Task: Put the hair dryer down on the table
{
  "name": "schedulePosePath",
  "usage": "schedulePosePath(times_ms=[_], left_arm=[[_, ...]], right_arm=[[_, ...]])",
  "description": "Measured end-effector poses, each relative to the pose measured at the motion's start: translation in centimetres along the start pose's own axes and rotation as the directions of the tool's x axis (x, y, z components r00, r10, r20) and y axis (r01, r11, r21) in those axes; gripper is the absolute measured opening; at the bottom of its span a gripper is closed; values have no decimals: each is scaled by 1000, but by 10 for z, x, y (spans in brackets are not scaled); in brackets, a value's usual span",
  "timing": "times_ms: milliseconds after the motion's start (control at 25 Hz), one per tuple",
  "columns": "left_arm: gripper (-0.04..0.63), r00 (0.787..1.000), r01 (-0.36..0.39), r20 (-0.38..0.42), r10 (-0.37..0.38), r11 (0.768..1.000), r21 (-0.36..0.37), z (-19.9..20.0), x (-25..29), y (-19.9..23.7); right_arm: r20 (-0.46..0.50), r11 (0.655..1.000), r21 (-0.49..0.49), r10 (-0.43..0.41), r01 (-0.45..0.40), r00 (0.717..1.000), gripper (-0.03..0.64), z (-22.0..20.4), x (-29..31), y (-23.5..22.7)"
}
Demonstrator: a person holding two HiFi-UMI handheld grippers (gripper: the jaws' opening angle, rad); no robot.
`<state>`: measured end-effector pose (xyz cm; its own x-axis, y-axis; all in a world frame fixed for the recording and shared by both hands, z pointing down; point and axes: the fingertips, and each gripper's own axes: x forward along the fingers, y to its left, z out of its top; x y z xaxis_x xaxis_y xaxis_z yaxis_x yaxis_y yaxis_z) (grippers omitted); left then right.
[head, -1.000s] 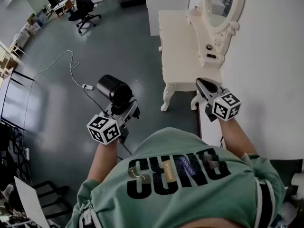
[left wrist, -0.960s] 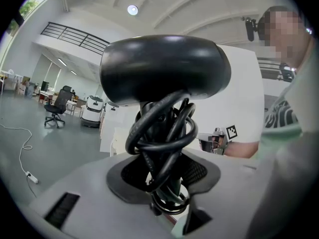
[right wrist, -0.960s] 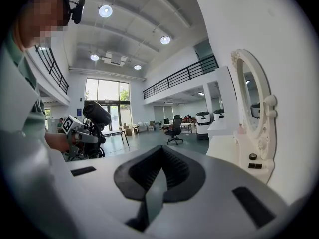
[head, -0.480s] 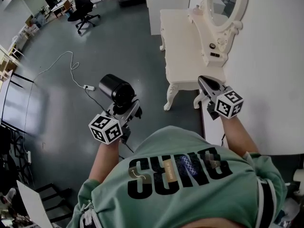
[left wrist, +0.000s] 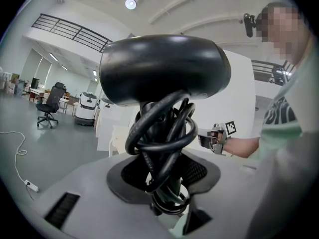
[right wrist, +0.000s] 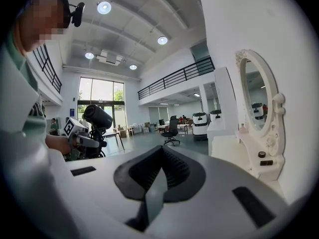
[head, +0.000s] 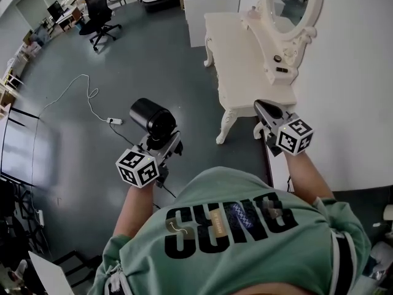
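One hair dryer (head: 150,117), one table (head: 236,54), one mirror (head: 288,5)

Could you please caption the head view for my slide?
Left gripper holds a black hair dryer, apart from the white dressing table.

A big open lab hall, half office, half mock home: bare grey floor (head: 153,60), a high ceiling with round lamps (right wrist: 104,7), a railed mezzanine (right wrist: 174,76), an office chair (head: 98,14), white wheeled machines (right wrist: 200,123), and a vanity surface (head: 236,54) with an oval mirror (head: 293,2) against the wall.
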<state>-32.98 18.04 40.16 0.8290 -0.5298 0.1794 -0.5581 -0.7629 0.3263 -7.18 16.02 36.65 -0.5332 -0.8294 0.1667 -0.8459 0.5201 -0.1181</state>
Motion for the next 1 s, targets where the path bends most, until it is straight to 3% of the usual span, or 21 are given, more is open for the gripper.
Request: schedulePosePath(times_ms=[200, 400, 1000], left_arm=[[164, 1000, 3, -3, -3, 1000, -19, 1, 13, 17], [164, 1000, -19, -22, 18, 999, -31, 0, 58, 31], [164, 985, -161, 51, 165, 984, -73, 76, 293, 94]], right_arm=[[-17, 1000, 7, -3, 3, 1000, -6, -6, 16, -13], [-26, 1000, 19, 20, -20, 999, -6, -11, 36, -62], [-19, 967, -30, 254, -254, 967, -6, 45, 166, -280]])
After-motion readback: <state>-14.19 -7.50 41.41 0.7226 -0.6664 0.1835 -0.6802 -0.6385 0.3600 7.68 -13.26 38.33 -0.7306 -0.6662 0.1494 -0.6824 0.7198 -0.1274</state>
